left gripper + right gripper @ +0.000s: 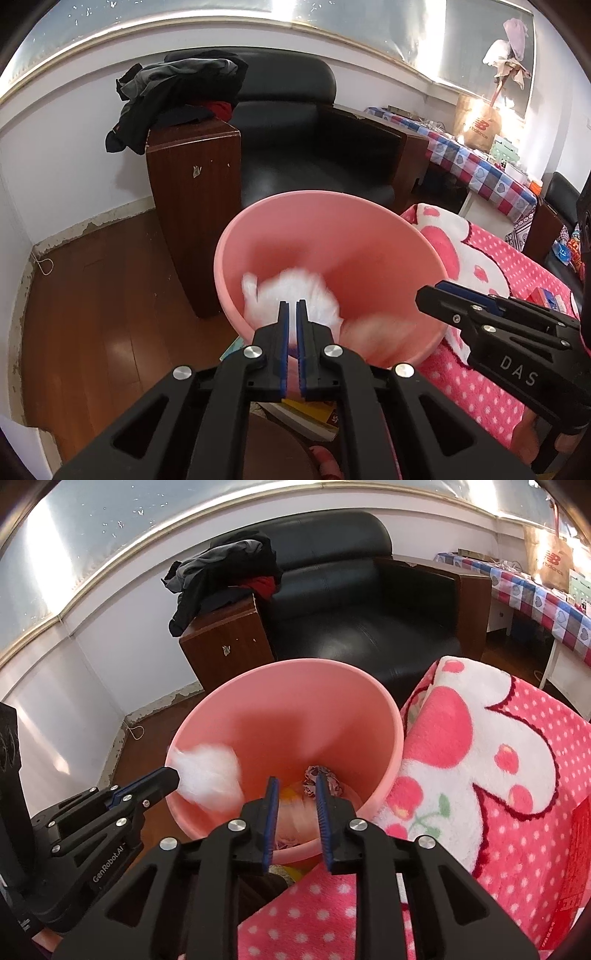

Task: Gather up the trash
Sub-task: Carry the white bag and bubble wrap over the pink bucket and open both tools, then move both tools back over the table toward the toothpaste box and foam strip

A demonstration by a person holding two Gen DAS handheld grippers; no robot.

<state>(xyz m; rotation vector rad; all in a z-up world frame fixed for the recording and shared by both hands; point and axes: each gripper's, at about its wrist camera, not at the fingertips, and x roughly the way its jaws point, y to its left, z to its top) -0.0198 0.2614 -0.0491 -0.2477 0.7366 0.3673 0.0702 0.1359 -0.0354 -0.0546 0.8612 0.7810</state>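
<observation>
We hold the white tissue wad (295, 295) pinched in the left gripper (292, 306) over the pink bin (388, 716), right gripper (295, 786) spread, seemingly empty; next, release.

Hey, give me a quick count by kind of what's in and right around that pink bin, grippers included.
Pink bin: 1
White crumpled wad, pinched at the left gripper's tips: 1
Patterned crumpled wrapper lying in the bin: 1
Grippers, left gripper and right gripper: 2
Pink dotted blanket beside the bin: 1
Total: 6
</observation>
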